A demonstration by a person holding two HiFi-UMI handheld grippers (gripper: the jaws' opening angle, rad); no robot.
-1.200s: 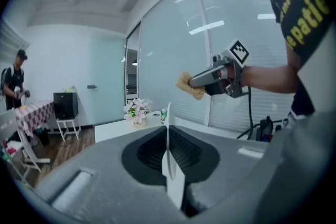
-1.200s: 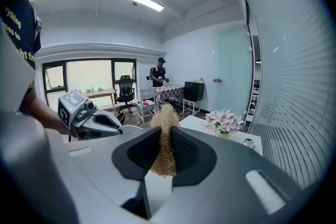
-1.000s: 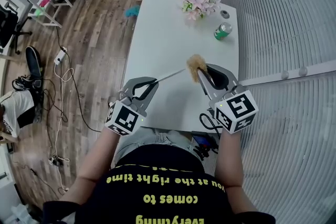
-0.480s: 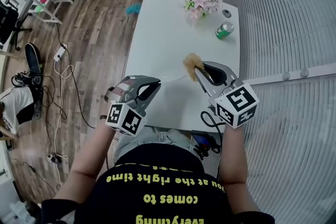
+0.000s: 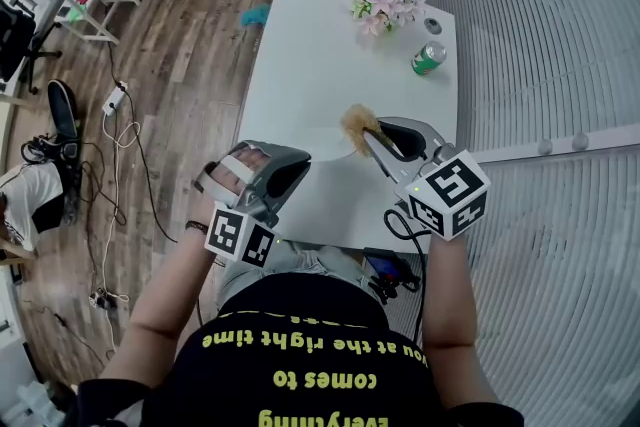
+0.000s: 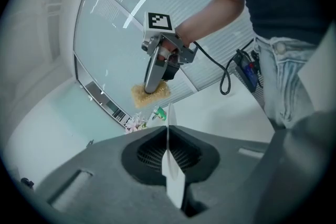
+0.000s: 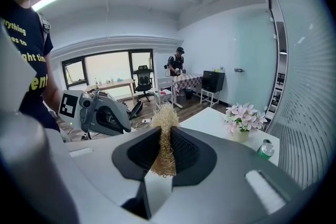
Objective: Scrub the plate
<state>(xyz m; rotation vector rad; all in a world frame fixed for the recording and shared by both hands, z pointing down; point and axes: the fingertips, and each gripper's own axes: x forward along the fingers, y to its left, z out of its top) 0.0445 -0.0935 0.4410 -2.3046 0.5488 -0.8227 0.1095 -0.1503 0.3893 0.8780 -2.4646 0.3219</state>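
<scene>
Left hand-held gripper (image 5: 296, 161) rolled, plate (image 6: 172, 176) edge-on.

Both forearms reach up from the bottom of the head view. The left forearm (image 5: 180, 285) angles toward centre left, where the left hand (image 5: 238, 170) wraps the left hand-held gripper (image 5: 296, 158). The left cube (image 5: 241, 236) sits below the hand, near the wrist. This gripper's jaws are closed on the thin edge of a plate (image 6: 170, 181). The right forearm (image 5: 440, 295) rises straighter at centre right to the right hand-held gripper (image 5: 368, 140), with the right cube (image 5: 450, 193) facing up. Its jaws pinch a scrubber (image 7: 164, 152) and stand slightly apart around it. The two grippers' tips angle toward each other, near but apart.
</scene>
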